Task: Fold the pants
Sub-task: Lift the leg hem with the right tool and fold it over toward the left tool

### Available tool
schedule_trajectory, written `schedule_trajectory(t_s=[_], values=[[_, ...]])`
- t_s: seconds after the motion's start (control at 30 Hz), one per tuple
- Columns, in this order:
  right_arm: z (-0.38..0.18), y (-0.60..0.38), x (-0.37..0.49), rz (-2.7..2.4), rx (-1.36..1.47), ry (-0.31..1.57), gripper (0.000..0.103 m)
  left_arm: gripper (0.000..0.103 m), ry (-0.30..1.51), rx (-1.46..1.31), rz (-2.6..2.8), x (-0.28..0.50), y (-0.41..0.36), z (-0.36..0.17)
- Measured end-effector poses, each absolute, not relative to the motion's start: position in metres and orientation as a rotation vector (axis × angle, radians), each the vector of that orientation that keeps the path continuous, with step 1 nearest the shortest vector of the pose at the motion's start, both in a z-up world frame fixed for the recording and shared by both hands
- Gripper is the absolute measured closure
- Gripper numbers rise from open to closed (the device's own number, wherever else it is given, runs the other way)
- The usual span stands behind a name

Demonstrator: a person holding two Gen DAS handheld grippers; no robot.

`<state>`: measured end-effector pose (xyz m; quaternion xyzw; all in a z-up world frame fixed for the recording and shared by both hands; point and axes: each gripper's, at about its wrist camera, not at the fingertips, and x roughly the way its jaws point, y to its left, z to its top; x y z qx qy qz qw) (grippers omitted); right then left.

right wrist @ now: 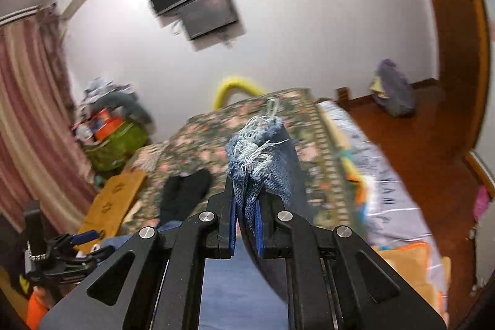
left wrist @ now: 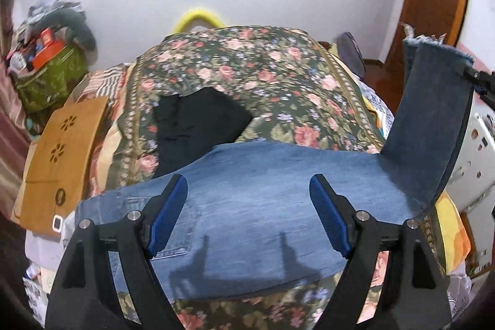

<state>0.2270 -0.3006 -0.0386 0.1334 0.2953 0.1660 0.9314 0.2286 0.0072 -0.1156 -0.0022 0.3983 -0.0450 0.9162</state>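
- R gripper (right wrist: 246,206) clamped on frayed hem (right wrist: 256,144) of jeans (left wrist: 247,194), leg end lifted off floral bedspread (left wrist: 247,67).
- L gripper (left wrist: 249,212) wide apart, empty, above jeans body.
- Far bedspread bare past black garment (left wrist: 195,126).
- No legible writing.

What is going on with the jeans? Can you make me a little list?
pants: blue jeans lying flat across the floral bedspread
lifted part: frayed leg end, raised off the bed
right gripper: shut on the frayed leg end
left gripper: open above the jeans, holding nothing
also on bed: black garment
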Motion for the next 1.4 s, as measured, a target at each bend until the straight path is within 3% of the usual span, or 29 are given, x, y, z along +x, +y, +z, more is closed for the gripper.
schedule_trajectory(t_s=[0.6, 0.7, 0.77, 0.9, 1.03, 1.4], values=[[-0.169, -0.142, 0.232, 0.619, 0.146, 1.01, 0.094, 0.022, 0.862, -0.078, 0.01, 0.22, 0.065, -0.138], [-0.187, -0.132, 0.225, 0.637, 0.099, 1.069, 0.09, 0.022, 0.879, -0.074, 0.015, 0.223, 0.063, -0.145], [-0.188, -0.131, 0.22, 0.654, 0.082, 1.084, 0.087, 0.022, 0.888, -0.069, 0.014, 0.225, 0.06, -0.148], [-0.177, -0.139, 0.213, 0.709, 0.069, 1.08, 0.067, 0.022, 0.903, -0.053, 0.004, 0.229, 0.052, -0.152], [-0.162, -0.159, 0.209, 0.693, 0.057, 1.028, 0.059, 0.022, 0.909, -0.038, -0.013, 0.236, 0.039, -0.151], [-0.151, -0.254, 0.246, 0.471, 0.085, 0.942, 0.057, 0.02, 0.967, -0.033, -0.125, 0.284, -0.023, -0.159]])
